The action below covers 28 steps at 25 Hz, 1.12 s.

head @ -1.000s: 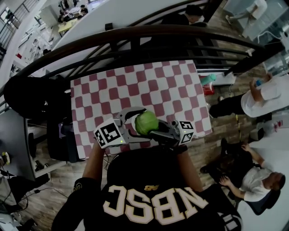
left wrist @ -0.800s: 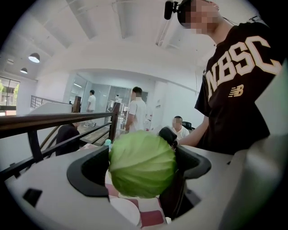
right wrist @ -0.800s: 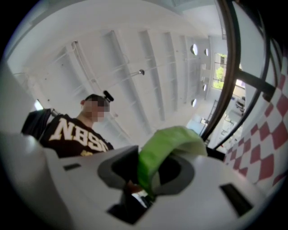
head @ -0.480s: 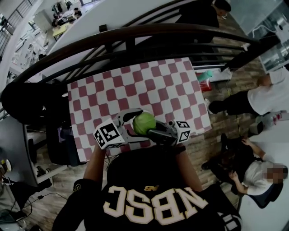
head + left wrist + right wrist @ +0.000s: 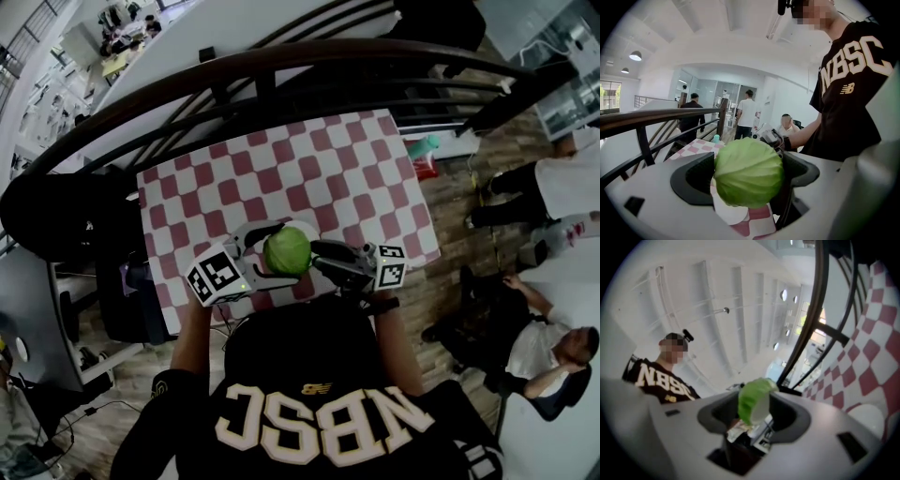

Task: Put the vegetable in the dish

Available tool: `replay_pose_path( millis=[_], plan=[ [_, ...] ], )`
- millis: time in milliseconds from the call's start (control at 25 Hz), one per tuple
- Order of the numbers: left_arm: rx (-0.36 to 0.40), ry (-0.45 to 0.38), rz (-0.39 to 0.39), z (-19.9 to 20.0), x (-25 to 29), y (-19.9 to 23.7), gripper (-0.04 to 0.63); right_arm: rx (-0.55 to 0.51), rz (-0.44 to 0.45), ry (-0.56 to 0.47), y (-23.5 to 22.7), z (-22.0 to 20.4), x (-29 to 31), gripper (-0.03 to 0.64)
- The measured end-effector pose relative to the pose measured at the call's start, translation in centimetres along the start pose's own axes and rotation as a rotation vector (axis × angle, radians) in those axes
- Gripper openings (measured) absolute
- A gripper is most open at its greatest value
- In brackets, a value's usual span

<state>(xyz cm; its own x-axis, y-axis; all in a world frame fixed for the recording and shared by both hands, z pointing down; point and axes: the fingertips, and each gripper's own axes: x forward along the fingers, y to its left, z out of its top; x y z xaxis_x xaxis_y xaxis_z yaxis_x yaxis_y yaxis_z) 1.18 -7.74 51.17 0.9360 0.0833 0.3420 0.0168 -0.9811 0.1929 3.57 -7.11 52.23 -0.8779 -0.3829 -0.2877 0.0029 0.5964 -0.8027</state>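
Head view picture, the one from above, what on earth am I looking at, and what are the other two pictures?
There is no robot here. A person holds a clamp-like tool, called a gripper, in each hand. The top-down picture comes from a camera on the person's head. The other two come from cameras riding on each gripper, looking along its two jaws. Below is a table with a red and white checked cloth, and on it a white dish. The left gripper is closed on a green cabbage, held in the air over the dish. The right gripper points at the cabbage from the other side, with its jaws apart.
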Motion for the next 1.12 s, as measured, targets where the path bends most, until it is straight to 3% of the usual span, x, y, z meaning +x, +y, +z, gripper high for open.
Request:
replay_pose_path(
  millis=[160, 240, 400, 640, 840, 1120],
  plan=[
    [-0.007, 0.040, 0.041, -1.8, 0.6, 0.9, 0.468, -0.064, -0.238, -0.121, -2.5, 2.8, -4.0, 0.196],
    [-0.029, 0.048, 0.057, -3.0, 1.5, 1.1, 0.468, -0.160, -0.366, -0.136, -2.7, 4.3, -5.0, 0.193],
    [-0.027, 0.116, 0.129, -6.4, 3.3, 2.2, 0.468, -0.431, -0.585, -0.059, -2.2, 6.5, -4.6, 0.093],
    [-0.079, 0.199, 0.225, -11.3, 6.0, 3.8, 0.467, -0.651, -0.792, 0.128, -2.9, 4.8, -4.3, 0.037],
    [-0.089, 0.335, 0.385, -17.1, 8.3, 6.7, 0.466, -0.631, -0.849, 0.143, -3.5, 3.6, -4.6, 0.028],
    [-0.108, 0.443, 0.388, -22.4, 12.0, 6.9, 0.462, -0.645, -0.870, 0.135, -3.3, 4.1, -5.5, 0.028]
  ],
)
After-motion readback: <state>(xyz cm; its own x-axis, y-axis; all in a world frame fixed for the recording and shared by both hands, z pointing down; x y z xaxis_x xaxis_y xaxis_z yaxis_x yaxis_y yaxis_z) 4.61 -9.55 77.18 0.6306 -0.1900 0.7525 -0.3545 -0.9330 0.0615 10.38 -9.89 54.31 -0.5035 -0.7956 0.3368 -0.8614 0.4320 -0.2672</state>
